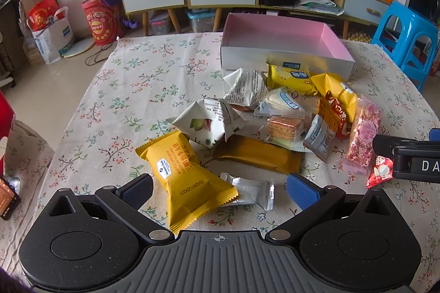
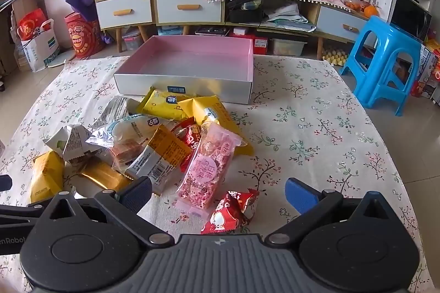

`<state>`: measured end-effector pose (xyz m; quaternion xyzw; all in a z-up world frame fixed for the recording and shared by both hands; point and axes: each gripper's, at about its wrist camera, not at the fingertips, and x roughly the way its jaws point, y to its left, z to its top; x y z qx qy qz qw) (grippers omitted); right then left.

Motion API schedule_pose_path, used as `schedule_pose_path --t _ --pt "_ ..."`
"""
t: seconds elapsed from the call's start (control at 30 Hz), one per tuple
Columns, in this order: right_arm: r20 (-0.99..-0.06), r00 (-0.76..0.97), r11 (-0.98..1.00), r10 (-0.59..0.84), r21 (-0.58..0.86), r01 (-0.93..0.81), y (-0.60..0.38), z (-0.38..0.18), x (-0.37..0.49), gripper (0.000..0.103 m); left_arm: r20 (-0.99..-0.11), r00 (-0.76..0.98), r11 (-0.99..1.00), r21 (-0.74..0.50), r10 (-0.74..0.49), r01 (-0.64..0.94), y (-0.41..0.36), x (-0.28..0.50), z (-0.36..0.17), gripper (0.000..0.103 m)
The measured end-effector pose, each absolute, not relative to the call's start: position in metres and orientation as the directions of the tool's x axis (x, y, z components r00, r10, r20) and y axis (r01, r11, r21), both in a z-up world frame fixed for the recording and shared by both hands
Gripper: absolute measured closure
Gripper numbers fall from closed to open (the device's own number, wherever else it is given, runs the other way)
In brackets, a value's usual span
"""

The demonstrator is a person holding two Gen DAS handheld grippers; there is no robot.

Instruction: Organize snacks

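Snack pile (image 1: pixel 288 111) sits mid-table on the floral tablecloth (image 1: pixel 137 78), just in front of the pink-lined box (image 1: pixel 286 45), which holds nothing visible; roughly a dozen packets, exact count unclear since several overlap. Yellow packets: four countable from the left wrist view, one big yellow packet (image 1: pixel 184 177) nearest the left gripper, one flat gold bar (image 1: pixel 258 155) behind it, two more against the box wall (image 1: pixel 291 77). White folded packets: two (image 1: pixel 211 122); one silver foil packet (image 1: pixel 250 191), partly under the big yellow one; one clear-wrapped wafer (image 1: pixel 284 128); one pink speckled bar (image 2: pixel 209 169); one small red packet (image 2: pixel 228 213) close to the right gripper, a second red one (image 2: pixel 189 136) mostly buried in the pile; orange-and-white packet (image 2: pixel 159 158) with barcode, its upper end tucked under its neighbours.

Left gripper (image 1: pixel 220 190): jaws spread wide, big yellow packet and foil packet lying between the fingers, no grip on either. Right gripper (image 2: pixel 218 194): jaws also wide, pink bar end and small red packet in the gap, not clamped.

Right gripper body cuts in at the left view's right edge, covering part of the small red packet; print on most wrappers too small to read.

One blue stool (image 2: pixel 385 59) beside the table; cabinet (image 2: pixel 165 4) behind.
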<state>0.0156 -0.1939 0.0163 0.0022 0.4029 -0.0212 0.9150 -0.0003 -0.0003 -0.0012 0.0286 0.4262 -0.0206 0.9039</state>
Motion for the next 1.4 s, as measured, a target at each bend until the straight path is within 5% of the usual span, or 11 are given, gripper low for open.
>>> schedule_pose_path --t 1.4 --pt "-0.742 0.669 1.000 -0.027 -0.019 0.019 -0.1887 0.0164 0.0133 0.010 -0.774 0.634 0.997 0.042 -0.005 0.060 0.0015 0.0014 -0.0024 0.000"
